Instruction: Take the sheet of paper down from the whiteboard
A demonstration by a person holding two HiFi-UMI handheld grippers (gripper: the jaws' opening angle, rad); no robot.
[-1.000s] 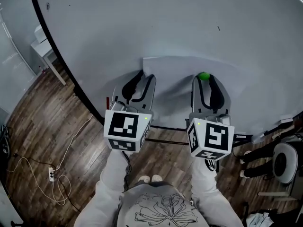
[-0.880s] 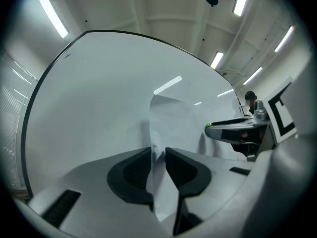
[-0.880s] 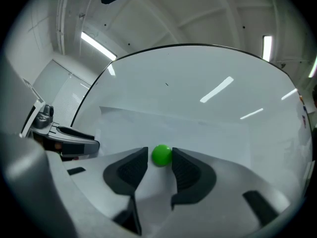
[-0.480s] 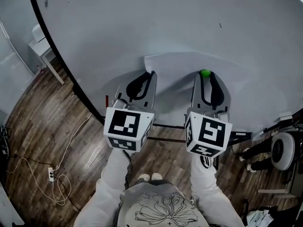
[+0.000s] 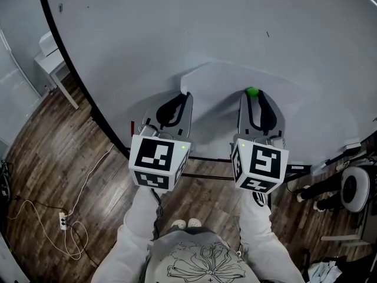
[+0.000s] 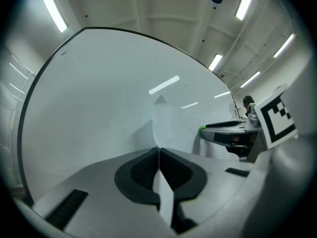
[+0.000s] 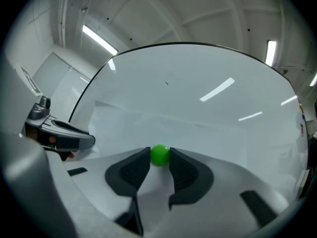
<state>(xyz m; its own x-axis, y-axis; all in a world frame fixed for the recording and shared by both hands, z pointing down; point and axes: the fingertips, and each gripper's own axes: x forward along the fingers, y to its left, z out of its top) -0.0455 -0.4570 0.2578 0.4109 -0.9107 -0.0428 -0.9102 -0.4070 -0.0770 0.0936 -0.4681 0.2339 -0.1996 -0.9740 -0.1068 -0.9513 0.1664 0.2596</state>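
Note:
A white sheet of paper (image 5: 215,99) hangs on the whiteboard (image 5: 177,28), with a small green ball magnet (image 5: 252,91) on its upper edge. My left gripper (image 5: 187,94) has just been closing and is now shut on the sheet's left edge. In the left gripper view the paper (image 6: 171,128) runs between the black pads (image 6: 141,170). My right gripper (image 5: 253,94) has also just been closing, and its pads (image 7: 133,170) touch both sides of the green magnet (image 7: 159,153). The sheet's upper left corner bulges off the board.
The board's black frame (image 5: 76,81) curves down at the left. Below it is wooden floor with a cable and power strip (image 5: 63,220). A small white table (image 5: 50,55) stands at far left, a round stool (image 5: 356,196) at right. The person's legs are under the grippers.
The left jaws went from wide open to shut on the paper's edge. The right jaws narrowed onto the green magnet. The sheet's upper left corner has lifted a little off the board.

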